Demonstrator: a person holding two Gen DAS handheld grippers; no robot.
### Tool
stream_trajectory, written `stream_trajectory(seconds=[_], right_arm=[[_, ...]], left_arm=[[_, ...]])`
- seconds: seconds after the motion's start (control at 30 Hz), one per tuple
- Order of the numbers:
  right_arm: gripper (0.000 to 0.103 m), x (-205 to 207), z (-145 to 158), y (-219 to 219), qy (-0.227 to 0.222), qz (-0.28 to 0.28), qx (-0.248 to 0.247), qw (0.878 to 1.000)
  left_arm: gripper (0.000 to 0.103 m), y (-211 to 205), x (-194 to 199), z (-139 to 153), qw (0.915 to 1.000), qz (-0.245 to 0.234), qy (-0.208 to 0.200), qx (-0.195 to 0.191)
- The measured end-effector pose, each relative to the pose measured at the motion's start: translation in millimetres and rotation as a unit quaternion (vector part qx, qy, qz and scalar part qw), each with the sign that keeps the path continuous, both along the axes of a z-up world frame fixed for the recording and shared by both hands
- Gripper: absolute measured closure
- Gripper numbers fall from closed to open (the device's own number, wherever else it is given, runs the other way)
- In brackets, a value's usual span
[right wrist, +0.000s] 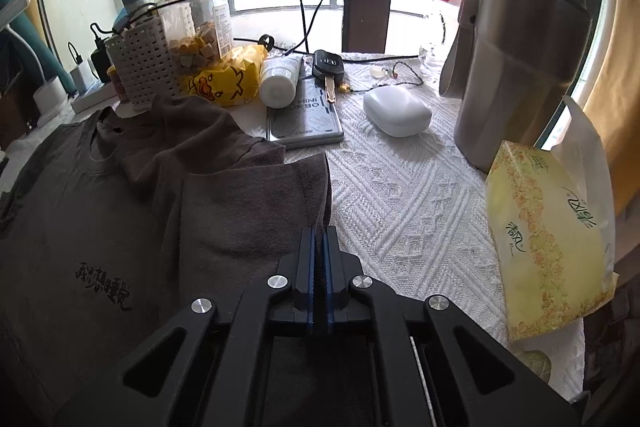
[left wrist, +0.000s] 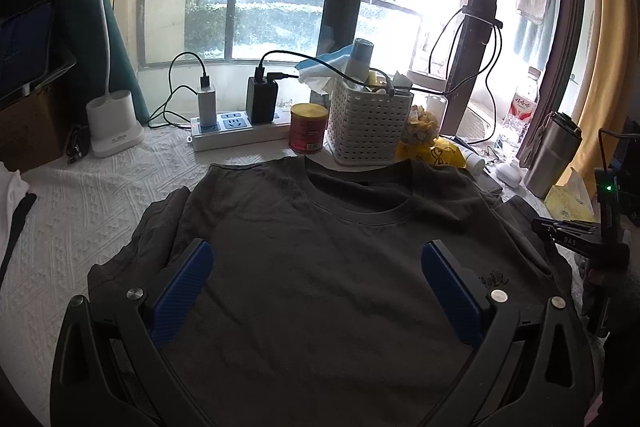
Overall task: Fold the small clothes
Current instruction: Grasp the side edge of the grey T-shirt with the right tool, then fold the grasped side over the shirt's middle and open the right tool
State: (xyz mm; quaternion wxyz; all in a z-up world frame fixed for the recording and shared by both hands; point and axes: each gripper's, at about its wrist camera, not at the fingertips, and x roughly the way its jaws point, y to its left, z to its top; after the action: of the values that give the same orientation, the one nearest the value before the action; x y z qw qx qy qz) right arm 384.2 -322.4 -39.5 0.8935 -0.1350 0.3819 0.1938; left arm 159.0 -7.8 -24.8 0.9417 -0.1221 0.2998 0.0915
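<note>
A dark grey T-shirt (left wrist: 320,267) lies face up on the white textured tablecloth (left wrist: 80,211), collar toward the window. My left gripper (left wrist: 316,255) is open and hovers over the shirt's chest, blue pads wide apart. My right gripper (right wrist: 319,231) is shut on the shirt's right sleeve edge (right wrist: 256,203); the sleeve is folded inward over the body. The shirt (right wrist: 80,211) shows black printed characters in the right wrist view. The right gripper also shows at the right edge of the left wrist view (left wrist: 576,239).
Along the window stand a white lamp (left wrist: 114,123), power strip (left wrist: 240,131), red can (left wrist: 308,127), white basket (left wrist: 370,123), steel flask (right wrist: 516,67), white case (right wrist: 398,111), tablet (right wrist: 306,119) and car key (right wrist: 329,67). A yellow tissue pack (right wrist: 548,247) lies right.
</note>
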Motion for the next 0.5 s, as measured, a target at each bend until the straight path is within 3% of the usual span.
stream_trajectory(seconds=[0.3, 0.5], right_arm=[[0.098, -47.3, 53.5, 19.5, -0.051, 0.016, 0.018, 0.998], [0.098, -80.4, 55.8, 59.8, -0.062, 0.036, 0.008, 0.997]], left_arm=[[0.000, 15.7, -20.4, 8.3, 0.9988, -0.017, -0.036, -0.029], [0.000, 39.7, -52.1, 15.0, 0.9963, -0.019, -0.073, -0.042]])
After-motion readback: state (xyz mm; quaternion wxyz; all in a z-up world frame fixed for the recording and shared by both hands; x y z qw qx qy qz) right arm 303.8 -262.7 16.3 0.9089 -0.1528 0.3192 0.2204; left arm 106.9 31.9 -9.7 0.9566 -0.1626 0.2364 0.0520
